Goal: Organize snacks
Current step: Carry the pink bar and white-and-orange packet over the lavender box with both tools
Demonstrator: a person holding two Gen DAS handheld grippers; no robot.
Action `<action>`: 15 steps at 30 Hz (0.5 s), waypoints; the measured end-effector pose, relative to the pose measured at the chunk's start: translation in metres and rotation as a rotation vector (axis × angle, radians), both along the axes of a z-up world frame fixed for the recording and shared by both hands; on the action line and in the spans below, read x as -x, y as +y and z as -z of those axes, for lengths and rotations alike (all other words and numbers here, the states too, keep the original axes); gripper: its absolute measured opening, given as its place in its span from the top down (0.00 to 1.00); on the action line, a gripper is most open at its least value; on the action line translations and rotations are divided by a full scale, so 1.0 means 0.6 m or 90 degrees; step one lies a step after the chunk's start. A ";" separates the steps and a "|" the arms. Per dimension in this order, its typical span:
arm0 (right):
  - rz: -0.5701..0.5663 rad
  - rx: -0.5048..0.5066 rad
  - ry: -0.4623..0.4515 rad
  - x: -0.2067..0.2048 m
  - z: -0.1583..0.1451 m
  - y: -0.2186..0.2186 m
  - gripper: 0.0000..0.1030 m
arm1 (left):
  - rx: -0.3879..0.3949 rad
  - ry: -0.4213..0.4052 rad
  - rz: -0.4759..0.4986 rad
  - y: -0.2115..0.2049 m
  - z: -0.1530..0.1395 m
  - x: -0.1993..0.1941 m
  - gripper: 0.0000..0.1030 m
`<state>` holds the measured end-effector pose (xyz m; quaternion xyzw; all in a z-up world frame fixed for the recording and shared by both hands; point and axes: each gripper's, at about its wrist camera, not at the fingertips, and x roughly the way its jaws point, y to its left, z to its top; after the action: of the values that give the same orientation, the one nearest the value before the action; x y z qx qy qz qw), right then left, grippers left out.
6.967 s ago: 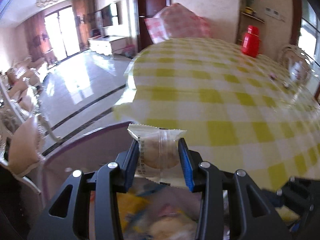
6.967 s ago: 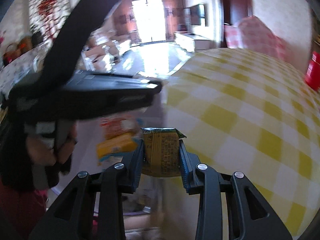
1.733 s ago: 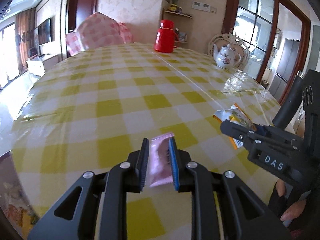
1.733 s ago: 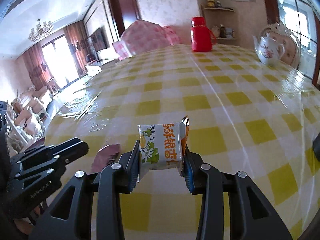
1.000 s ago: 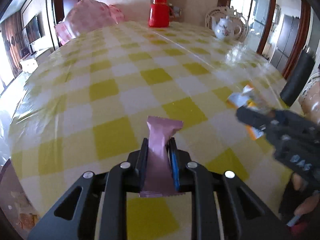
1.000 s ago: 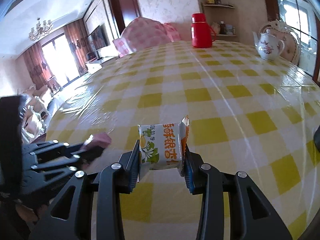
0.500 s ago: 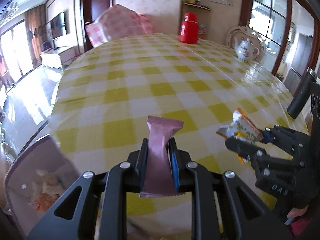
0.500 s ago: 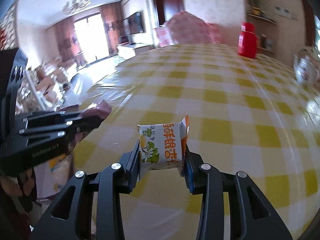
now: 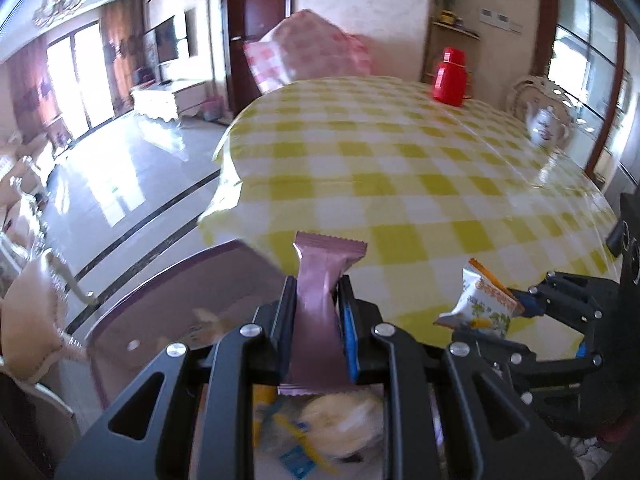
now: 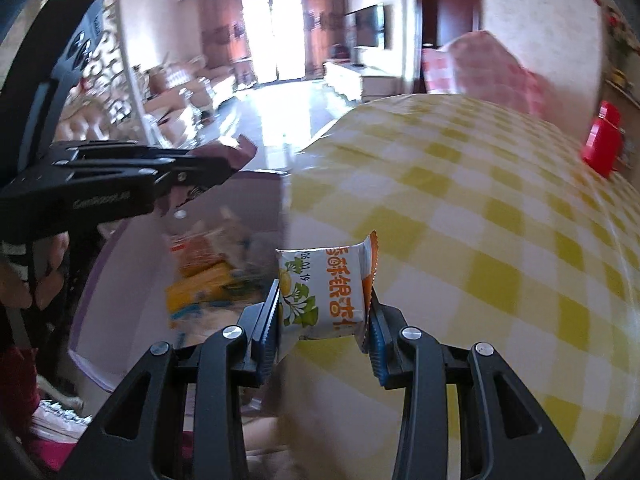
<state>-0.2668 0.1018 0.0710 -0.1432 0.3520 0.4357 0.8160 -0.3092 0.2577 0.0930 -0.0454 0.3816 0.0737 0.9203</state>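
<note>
Both tongs stand nearly closed, each clamped on one snack. We find the left gripper (image 9: pixel 316 320) pinching a slim pink packet (image 9: pixel 320 312) upright between its pads, the crimped top standing clear above them. We find the right gripper (image 10: pixel 323 320) gripping a white and orange packet (image 10: pixel 326 292) across its width, printed face toward the camera.

Below both we note a translucent bin (image 9: pixel 160 292) with a purple rim, beside the table edge. Its contents (image 10: pixel 204 280) are blurred; we make out yellow and orange wrappers and a pale round item, no more. A hand (image 10: pixel 44 268) on the left tool is cut off at the frame edge.

We record a large table (image 9: pixel 420 184) under a glossy yellow and white check cloth. On its far part stand a red flask (image 9: pixel 450 80) and a white teapot (image 9: pixel 546 124). Beyond lie a pink checked chair back (image 9: pixel 308 56), a polished floor (image 9: pixel 132 184) and bright curtained windows (image 10: pixel 272 36).
</note>
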 end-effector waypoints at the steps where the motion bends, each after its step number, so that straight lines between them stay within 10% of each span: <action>1: -0.011 0.006 0.003 0.004 0.001 0.014 0.63 | 0.005 0.003 -0.005 0.011 0.002 0.004 0.80; 15: -0.115 0.070 0.012 0.059 0.018 0.163 0.63 | 0.037 0.026 -0.090 0.115 0.037 0.053 0.79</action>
<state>-0.3023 0.1996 0.0604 -0.2147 0.3687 0.4886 0.7611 -0.3413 0.3264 0.0707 -0.0974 0.3979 0.1285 0.9031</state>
